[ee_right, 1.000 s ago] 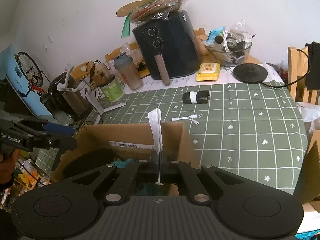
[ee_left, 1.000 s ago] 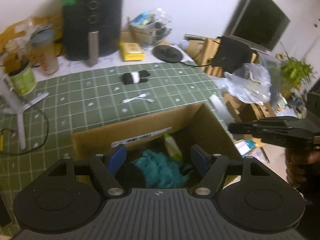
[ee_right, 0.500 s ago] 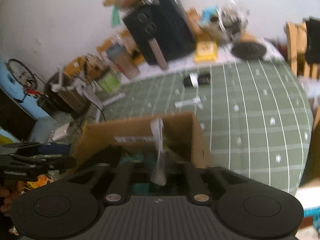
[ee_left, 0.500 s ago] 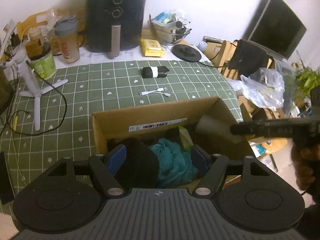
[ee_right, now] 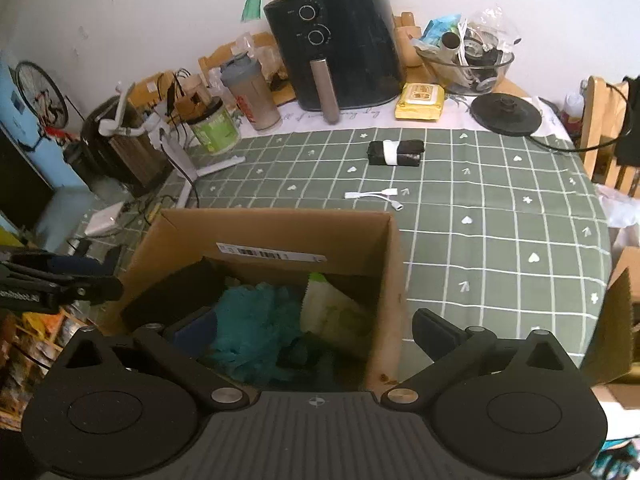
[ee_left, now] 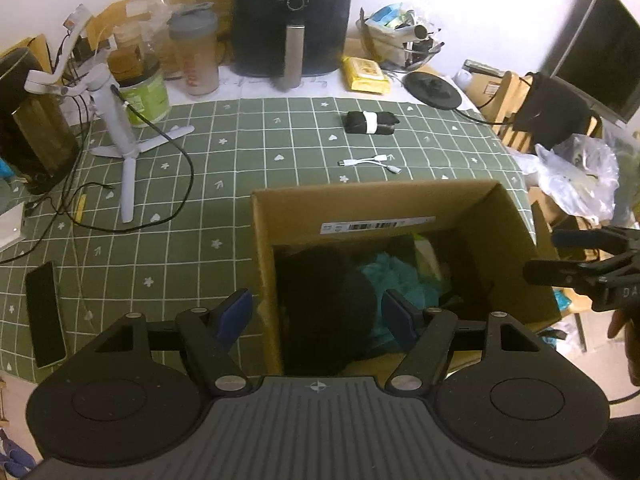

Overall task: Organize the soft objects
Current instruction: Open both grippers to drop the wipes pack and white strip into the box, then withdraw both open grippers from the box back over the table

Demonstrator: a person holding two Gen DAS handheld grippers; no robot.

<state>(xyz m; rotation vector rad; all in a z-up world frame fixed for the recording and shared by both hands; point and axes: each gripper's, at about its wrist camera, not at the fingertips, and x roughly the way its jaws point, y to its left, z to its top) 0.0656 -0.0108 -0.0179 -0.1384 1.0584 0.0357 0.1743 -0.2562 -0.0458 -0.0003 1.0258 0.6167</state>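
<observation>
An open cardboard box (ee_left: 372, 204) (ee_right: 276, 228) stands at the near edge of the green checked table. Inside lie a teal fluffy cloth (ee_right: 256, 320) (ee_left: 400, 276), a black soft item (ee_left: 324, 300) (ee_right: 176, 292) and a white-green sponge (ee_right: 332, 308). A black rolled bundle with a white band (ee_left: 370, 122) (ee_right: 396, 153) lies on the table beyond the box. My left gripper (ee_left: 316, 314) is open and empty above the box's near left. My right gripper (ee_right: 316, 328) is open and empty over the box's near right corner. It also shows at the right edge of the left wrist view (ee_left: 580, 256).
A white adapter cable (ee_left: 370, 162) (ee_right: 374, 196) lies between box and bundle. At the back stand a black air fryer (ee_right: 336, 44), a shaker bottle (ee_right: 252, 92), a green tub (ee_right: 214, 126), yellow wipes (ee_right: 420, 101) and a glass bowl (ee_right: 466, 68). A white tripod (ee_left: 116, 120) and phone (ee_left: 44, 314) lie left.
My right gripper was shut on a white strip; it has opened and the strip is gone from it. My left gripper moved back and left, staying open.
</observation>
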